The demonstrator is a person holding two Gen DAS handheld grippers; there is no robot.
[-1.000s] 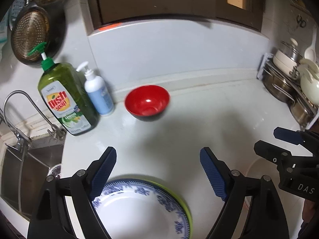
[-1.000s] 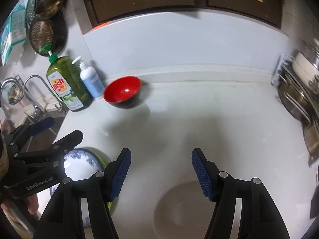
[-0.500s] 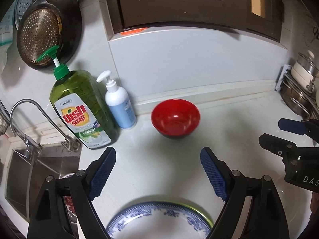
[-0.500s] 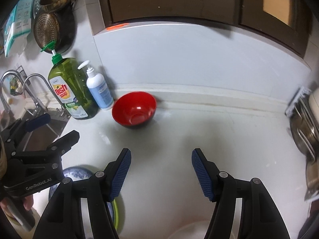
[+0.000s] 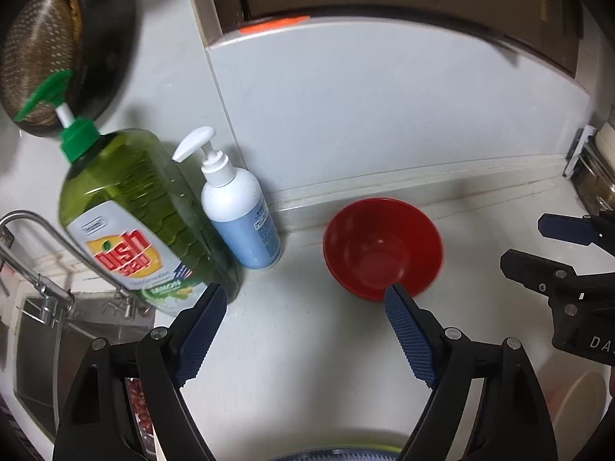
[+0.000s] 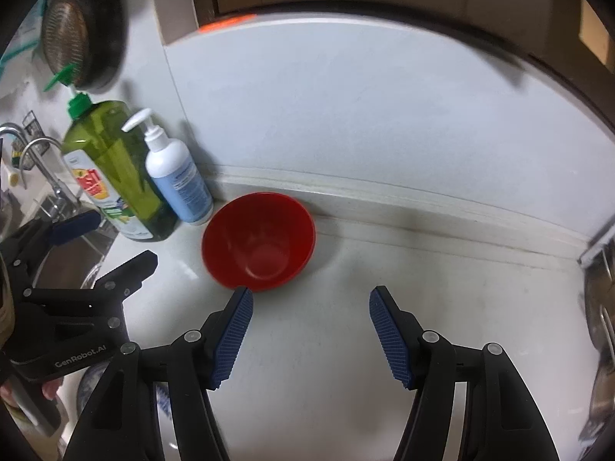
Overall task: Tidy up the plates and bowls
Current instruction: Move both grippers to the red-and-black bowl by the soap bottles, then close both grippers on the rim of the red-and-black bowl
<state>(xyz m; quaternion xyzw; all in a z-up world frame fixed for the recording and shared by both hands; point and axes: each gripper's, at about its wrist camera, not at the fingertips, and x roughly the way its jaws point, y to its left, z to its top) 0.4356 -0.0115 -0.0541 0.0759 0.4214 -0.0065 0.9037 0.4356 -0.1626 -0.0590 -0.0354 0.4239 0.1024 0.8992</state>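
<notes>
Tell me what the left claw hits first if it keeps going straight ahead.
Probably bare countertop, then the wall behind. The left claw is open; the red bowl sits by its right fingertip, slightly off-centre, so that fingertip may clip it. Depth is unclear.

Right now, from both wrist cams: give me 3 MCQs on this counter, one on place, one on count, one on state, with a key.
1. Where does the red bowl stand?
A. in the sink
B. on the counter, right of the white pump bottle
C. on the rack

2. How many pump bottles stand by the wall?
A. one
B. two
C. four

3. What is the state of the right hand-held gripper?
A. open, holding nothing
B. shut on the bowl
C. shut on a bottle

Key: 1 B, the bowl sits on the white counter beside that bottle. 2 B, the green dish soap bottle plus the white one. 3 A, its jaws stand wide apart with only counter between them.
</notes>
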